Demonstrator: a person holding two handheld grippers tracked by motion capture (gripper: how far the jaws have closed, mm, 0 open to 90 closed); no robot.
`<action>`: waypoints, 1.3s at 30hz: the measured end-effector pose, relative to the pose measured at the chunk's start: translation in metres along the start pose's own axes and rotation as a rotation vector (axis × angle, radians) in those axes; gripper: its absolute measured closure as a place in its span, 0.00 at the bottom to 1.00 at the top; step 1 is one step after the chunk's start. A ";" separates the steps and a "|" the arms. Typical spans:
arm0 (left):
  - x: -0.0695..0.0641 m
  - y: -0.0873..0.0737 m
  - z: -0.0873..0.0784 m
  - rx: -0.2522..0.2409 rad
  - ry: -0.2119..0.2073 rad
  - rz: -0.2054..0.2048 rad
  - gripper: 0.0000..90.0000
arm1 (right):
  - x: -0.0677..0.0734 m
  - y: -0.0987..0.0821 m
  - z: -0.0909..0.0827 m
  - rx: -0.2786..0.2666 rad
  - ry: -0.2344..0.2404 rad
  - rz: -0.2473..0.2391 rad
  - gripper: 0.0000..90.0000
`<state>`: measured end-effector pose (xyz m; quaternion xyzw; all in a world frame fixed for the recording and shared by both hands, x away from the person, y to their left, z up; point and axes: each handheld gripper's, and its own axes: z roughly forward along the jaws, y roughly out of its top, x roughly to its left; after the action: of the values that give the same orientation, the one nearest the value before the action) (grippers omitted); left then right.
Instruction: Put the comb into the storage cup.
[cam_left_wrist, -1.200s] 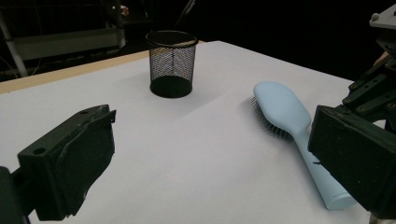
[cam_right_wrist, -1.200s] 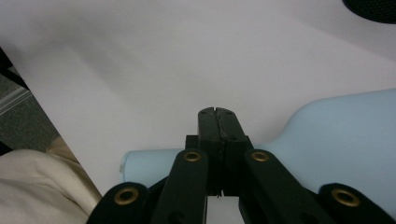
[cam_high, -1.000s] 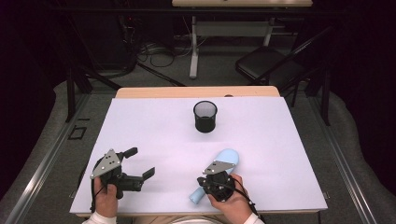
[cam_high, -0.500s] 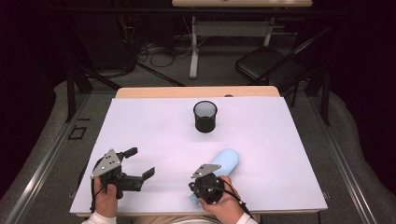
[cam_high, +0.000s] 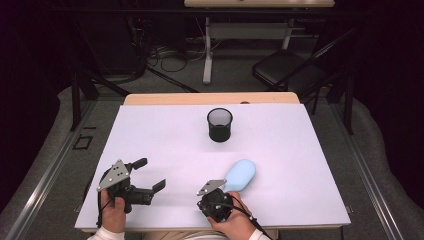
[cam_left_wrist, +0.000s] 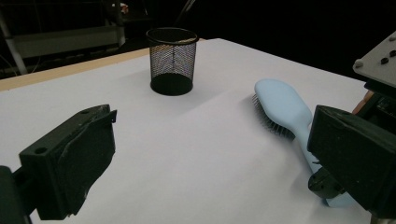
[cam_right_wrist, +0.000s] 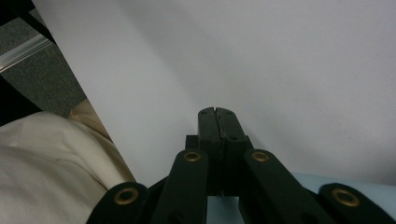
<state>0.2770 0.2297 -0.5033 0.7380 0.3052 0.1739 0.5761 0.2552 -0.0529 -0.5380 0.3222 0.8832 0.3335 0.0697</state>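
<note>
At the table's near edge, the left gripper (cam_high: 148, 174) rests with jaws spread wide, while the right gripper (cam_right_wrist: 218, 113) points down, jaws pressed together. The blue hairbrush (cam_high: 239, 174) lies just beside the right gripper, its handle beneath it; whether the jaws pinch it, I cannot tell.

No writing, label, brand or number can be read anywhere: the mesh cup (cam_high: 219, 124), the blue hairbrush (cam_left_wrist: 286, 106) and the white desk (cam_high: 160, 140) are all plain.
</note>
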 end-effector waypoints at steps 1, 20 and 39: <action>0.000 0.000 0.000 -0.002 -0.002 -0.001 0.01 | 0.000 0.000 0.000 0.006 0.000 0.002 1.00; 0.001 -0.001 0.001 0.000 -0.006 -0.001 0.01 | -0.001 -0.002 -0.003 0.031 0.020 -0.007 1.00; 0.000 -0.001 0.002 0.012 -0.004 -0.003 0.01 | -0.008 -0.018 -0.016 0.050 -0.005 -0.011 1.00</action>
<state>0.2778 0.2287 -0.5048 0.7413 0.3060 0.1700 0.5726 0.2468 -0.0768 -0.5376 0.3199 0.8928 0.3103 0.0658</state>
